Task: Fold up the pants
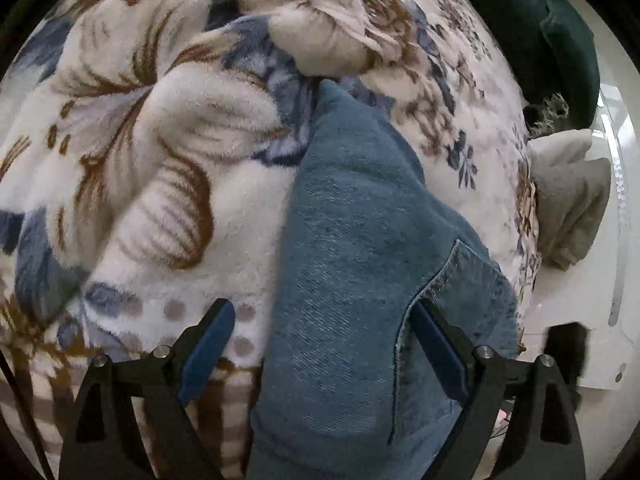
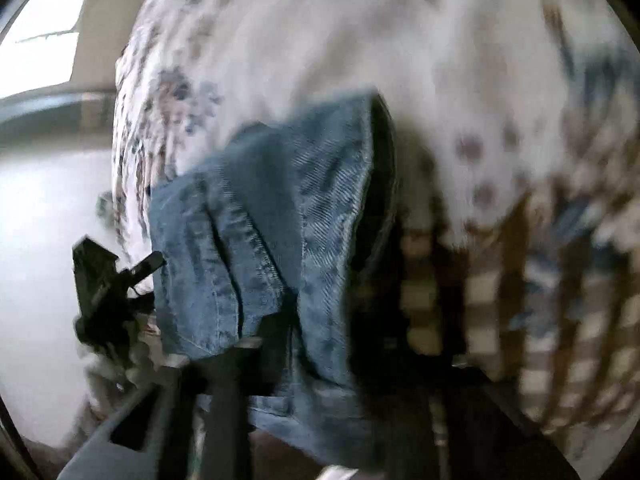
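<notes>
Blue denim pants (image 1: 348, 240) lie on a floral fleece blanket (image 1: 140, 152), one leg running away from me toward a fold in the blanket. My left gripper (image 1: 324, 344) is open, its blue-padded fingers (image 1: 208, 344) astride the near end of the denim, by a pocket seam. The right wrist view is motion-blurred. There the pants (image 2: 272, 248) hang bunched over my right gripper (image 2: 276, 344), which looks shut on the denim; its fingers are mostly hidden by the cloth. The other gripper (image 2: 108, 292) shows as a black shape at the left.
The blanket covers a bed and is rumpled into ridges at the far side. A grey folded cloth (image 1: 572, 208) and a dark green cushion (image 1: 560, 40) lie at the right edge, beside a white surface (image 1: 568, 300).
</notes>
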`<state>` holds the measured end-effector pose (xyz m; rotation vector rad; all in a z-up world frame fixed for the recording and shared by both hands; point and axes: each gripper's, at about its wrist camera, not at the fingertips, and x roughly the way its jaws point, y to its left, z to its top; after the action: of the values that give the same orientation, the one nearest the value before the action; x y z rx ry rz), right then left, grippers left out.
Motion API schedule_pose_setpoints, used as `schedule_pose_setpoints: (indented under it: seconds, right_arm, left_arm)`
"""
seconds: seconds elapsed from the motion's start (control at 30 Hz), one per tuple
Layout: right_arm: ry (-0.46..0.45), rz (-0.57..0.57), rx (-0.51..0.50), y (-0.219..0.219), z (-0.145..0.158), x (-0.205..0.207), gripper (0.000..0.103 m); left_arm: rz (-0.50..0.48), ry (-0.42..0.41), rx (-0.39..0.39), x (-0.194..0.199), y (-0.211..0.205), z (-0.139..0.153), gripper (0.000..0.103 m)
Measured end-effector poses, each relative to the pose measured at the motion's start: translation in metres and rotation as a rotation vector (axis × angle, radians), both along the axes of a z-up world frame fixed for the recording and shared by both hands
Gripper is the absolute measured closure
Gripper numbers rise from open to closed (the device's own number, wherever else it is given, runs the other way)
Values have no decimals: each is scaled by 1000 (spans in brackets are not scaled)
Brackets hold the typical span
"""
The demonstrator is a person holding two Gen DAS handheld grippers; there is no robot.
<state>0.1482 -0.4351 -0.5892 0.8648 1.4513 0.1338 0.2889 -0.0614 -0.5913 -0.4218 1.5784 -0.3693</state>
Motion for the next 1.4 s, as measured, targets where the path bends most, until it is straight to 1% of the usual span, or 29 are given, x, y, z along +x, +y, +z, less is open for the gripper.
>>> schedule_pose_setpoints:
  seconds: [0.1, 0.17, 0.2, 0.23, 0.27, 0.3, 0.33, 0.37, 0.4, 0.43, 0.47, 0.5, 0.53, 0.57, 0.63, 0.7, 0.73, 0.77, 0.8, 0.83, 0.87, 0.93, 1.07, 1.13, 1.2, 1.27, 1.3, 1.37, 1.4]
  right_arm:
    - [-113, 15, -59, 1, 42, 7, 84]
    - [-178, 26, -99, 2, 59, 15, 84]
    - [-171, 24, -101, -3, 57, 18, 84]
    - [-136, 6, -61, -8, 42, 23, 80]
    - [-72, -28, 15, -15, 21, 24, 78]
    - [-12, -55, 71, -24, 3, 21, 67]
    - [40, -73, 164, -28, -22, 18, 47]
    - [50, -80, 231, -30, -37, 12, 39]
    - [53, -83, 277, -28, -48, 10, 29]
    - [59, -79, 346, -26, -60, 8, 27]
    - [59, -68, 384, -23, -66, 9, 25]
    - [50, -58, 406, -19, -69, 9, 22]
    - [30, -44, 446, -15, -69, 11, 15]
    - [17, -17, 445, -9, -68, 16, 14]
    - [30, 32, 411, 2, -74, 23, 14]
    - [46, 51, 362, 10, -78, 30, 14]
    - [48, 52, 335, 13, -77, 33, 17]
    - [52, 67, 283, 17, -72, 37, 23]
    - [51, 83, 230, 19, -66, 38, 38]
    - [42, 85, 191, 23, -60, 39, 48]
    - [33, 75, 161, 23, -53, 38, 51]
    - [19, 64, 116, 25, -39, 35, 64]
    - [-40, 64, 76, 33, 1, 35, 72]
    - [-64, 50, 104, 36, 20, 38, 74]
    - [-96, 48, 105, 51, 45, 43, 75]
    - [-125, 46, 114, 58, 67, 60, 75]
    - [-135, 50, 109, 71, 77, 71, 75]
    - [-162, 70, 99, 82, 92, 98, 75]
    - [-169, 74, 94, 85, 97, 104, 75]
  left_arm:
    - [-19, -6, 9, -3, 1, 2, 13]
    - [-21, -14, 7, -2, 2, 3, 12]
    - [-14, -13, 3, -2, 2, 2, 12]
    - [-6, -10, 0, -1, 2, 0, 13]
    - [-3, -4, -1, -2, 3, -3, 13]
    - [-3, 3, -5, -2, 3, -5, 13]
    - [-2, 8, -12, -1, 3, -6, 12]
    - [-1, 13, -26, -1, 3, -9, 12]
    - [2, 14, -34, -1, 3, -11, 12]
    - [3, 15, -42, -1, 4, -13, 12]
    - [3, 16, -47, -1, 6, -15, 10]
    - [4, 16, -54, -1, 7, -16, 10]
    - [5, 14, -59, -2, 8, -16, 10]
    - [8, 13, -64, -2, 8, -16, 10]
    - [10, 3, -69, -4, 8, -16, 10]
    - [3, -8, -73, -5, 4, -13, 12]
    - [-8, -21, -77, -6, 1, -10, 27]
    - [-28, -45, -92, -8, -4, -3, 43]
    - [-55, -62, -53, -9, -10, 3, 49]
    - [-75, -75, -35, -10, -13, 7, 60]
    - [-85, -85, -43, -12, -15, 13, 65]
    - [-89, -94, -21, -15, -17, 26, 71]
    - [-130, -124, 3, -24, -19, 56, 75]
    - [-139, -124, -6, -26, -18, 74, 77]
    - [-149, -137, -11, -26, -14, 92, 77]
    - [-144, -154, -20, -20, -7, 110, 77]
    - [-138, -158, -21, -15, -3, 115, 77]
    - [-121, -169, -31, 4, 8, 126, 77]
    - [-112, -171, -32, 15, 15, 128, 77]
